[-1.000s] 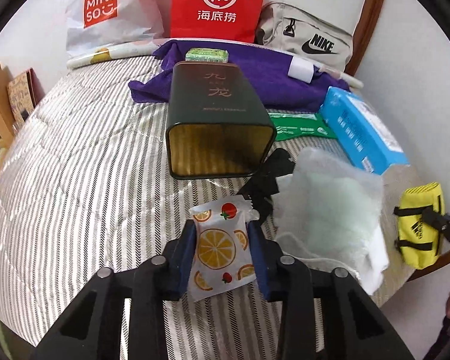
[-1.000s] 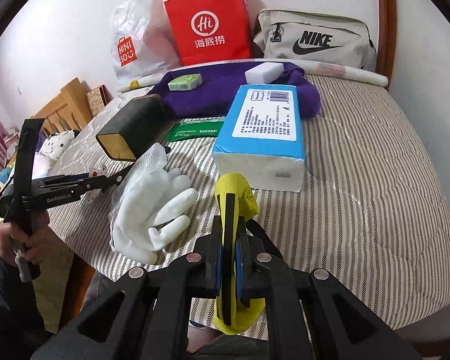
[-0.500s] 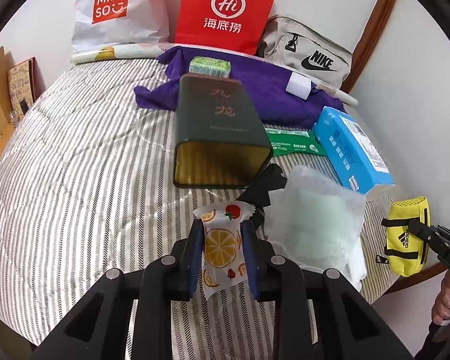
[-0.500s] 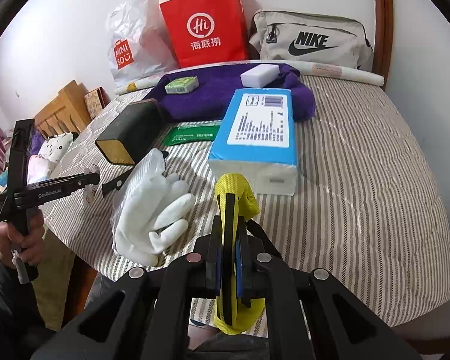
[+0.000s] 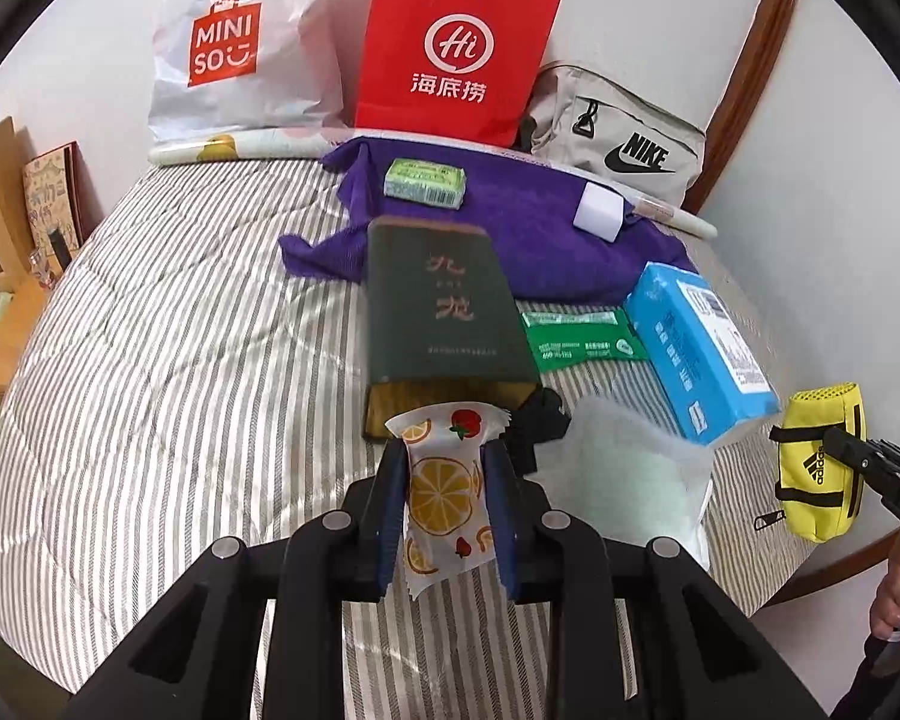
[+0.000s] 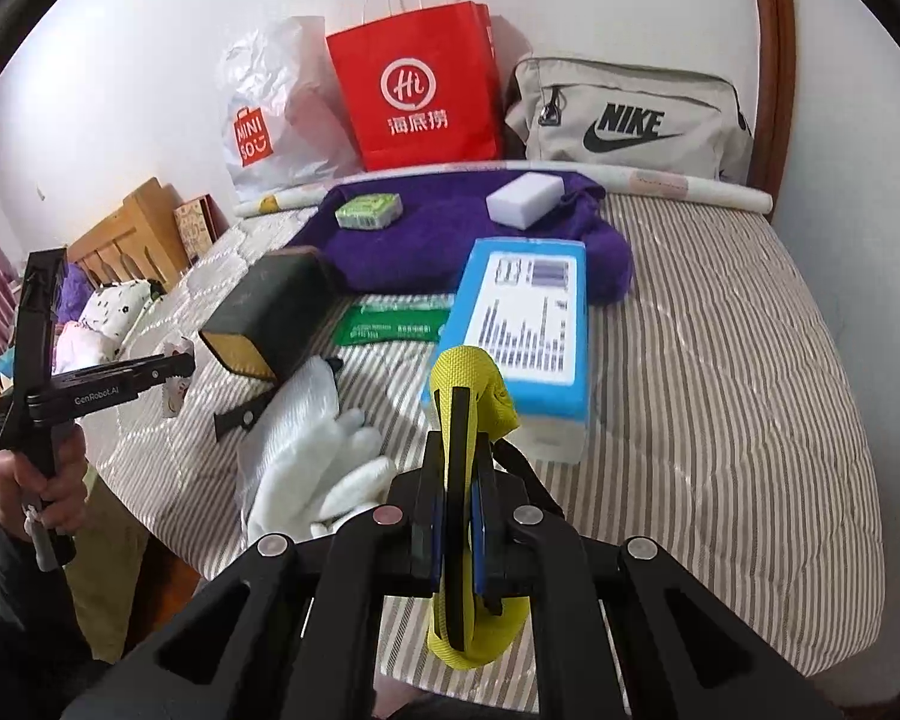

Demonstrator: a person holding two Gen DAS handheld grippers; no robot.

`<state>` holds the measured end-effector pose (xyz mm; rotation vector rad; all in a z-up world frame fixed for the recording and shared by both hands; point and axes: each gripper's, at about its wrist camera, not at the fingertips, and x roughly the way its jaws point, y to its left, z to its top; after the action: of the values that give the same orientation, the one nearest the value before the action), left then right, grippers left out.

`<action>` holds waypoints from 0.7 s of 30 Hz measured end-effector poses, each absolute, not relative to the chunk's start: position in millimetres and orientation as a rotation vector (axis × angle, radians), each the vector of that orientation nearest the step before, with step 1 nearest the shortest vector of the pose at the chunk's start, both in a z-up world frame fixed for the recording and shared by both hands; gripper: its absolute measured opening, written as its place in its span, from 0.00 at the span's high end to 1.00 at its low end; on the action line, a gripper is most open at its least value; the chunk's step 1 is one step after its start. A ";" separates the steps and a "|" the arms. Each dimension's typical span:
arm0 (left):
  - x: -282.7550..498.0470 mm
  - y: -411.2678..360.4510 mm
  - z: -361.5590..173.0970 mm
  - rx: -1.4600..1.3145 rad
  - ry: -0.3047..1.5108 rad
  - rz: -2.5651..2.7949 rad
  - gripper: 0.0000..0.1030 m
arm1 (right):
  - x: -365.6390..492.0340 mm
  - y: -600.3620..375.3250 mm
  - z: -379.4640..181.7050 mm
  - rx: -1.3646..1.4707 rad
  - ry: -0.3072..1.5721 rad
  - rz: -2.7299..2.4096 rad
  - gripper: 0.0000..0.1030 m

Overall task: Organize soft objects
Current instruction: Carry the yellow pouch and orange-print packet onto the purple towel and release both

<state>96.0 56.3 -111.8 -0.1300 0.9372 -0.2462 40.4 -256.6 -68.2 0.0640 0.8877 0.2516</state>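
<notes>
Striped bedding (image 5: 168,372) carries a dark tin (image 5: 444,324) on its side, long axis toward twelve o'clock, mouth facing the left claw (image 5: 447,501). That claw grasps a fruit-print sachet (image 5: 447,489) just before the mouth; the right claw (image 6: 459,519), off at three o'clock, is clenched on a yellow pouch (image 6: 471,387).

Left gripper (image 5: 444,468): matte black frame, blue pads (image 5: 390,516) on both fingers, round silver screws (image 5: 336,521) along the arms. Right gripper (image 6: 459,474): same black build, blue pads, silver screws. White "GenRobot.AI" lettering (image 6: 98,397) on the black side of the left one. Dark sleeve (image 6: 6,546) at the wrist.
</notes>
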 end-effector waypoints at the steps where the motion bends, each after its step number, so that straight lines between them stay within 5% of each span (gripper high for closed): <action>1: 98.2 56.3 -110.2 -0.129 0.935 -0.243 0.76 | 42.5 -256.6 -66.1 0.064 0.882 0.256 0.93; 21: 166.4 46.6 -74.9 -0.119 0.895 -0.246 0.76 | 136.9 -247.0 -33.8 0.076 0.819 0.355 0.94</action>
<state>166.4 46.6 -74.9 -0.1192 0.8953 -0.2464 136.9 -247.0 -33.8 0.0760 0.8186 0.3555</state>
